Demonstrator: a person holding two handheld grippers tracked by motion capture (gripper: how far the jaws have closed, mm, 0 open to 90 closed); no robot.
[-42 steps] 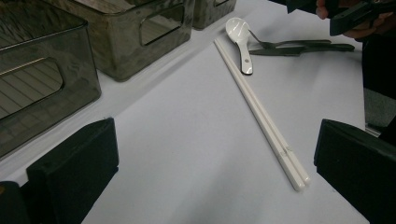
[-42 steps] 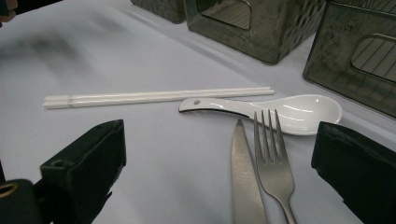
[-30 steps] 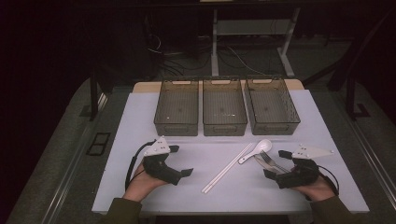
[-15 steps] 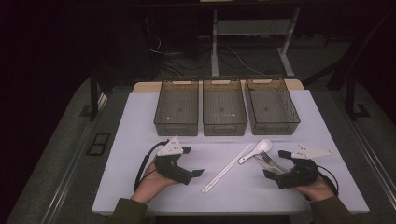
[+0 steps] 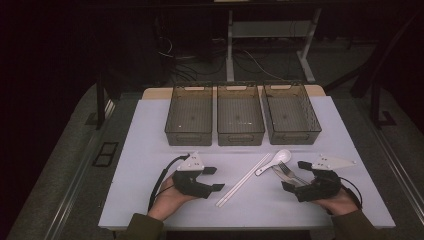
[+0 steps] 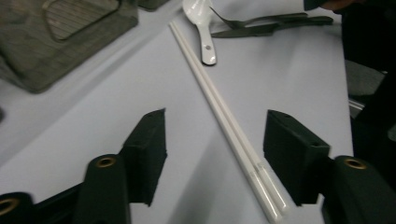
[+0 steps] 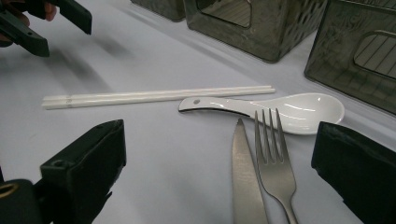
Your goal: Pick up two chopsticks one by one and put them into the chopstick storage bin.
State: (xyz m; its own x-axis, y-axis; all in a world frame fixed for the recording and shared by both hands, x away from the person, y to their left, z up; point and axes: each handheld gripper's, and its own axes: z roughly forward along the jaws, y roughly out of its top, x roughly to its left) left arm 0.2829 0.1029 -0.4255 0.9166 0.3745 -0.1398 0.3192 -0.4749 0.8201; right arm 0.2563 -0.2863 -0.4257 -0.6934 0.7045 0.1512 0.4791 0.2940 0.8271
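The room is dimly lit, and only the desk (image 5: pixel 150 150) is picked out from above, with darkness beyond its edges. Soft shadows are cast beneath the jaws. In both gripper views the near jaws are blurred, and faint glare is seen on the spoon (image 7: pixel 299 109).

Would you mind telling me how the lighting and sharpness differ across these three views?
High view: bright table, dark surroundings. Left gripper view: soft, chopsticks blur near the lens. Right gripper view: crisp, glare on the spoon, and the fork gleams.
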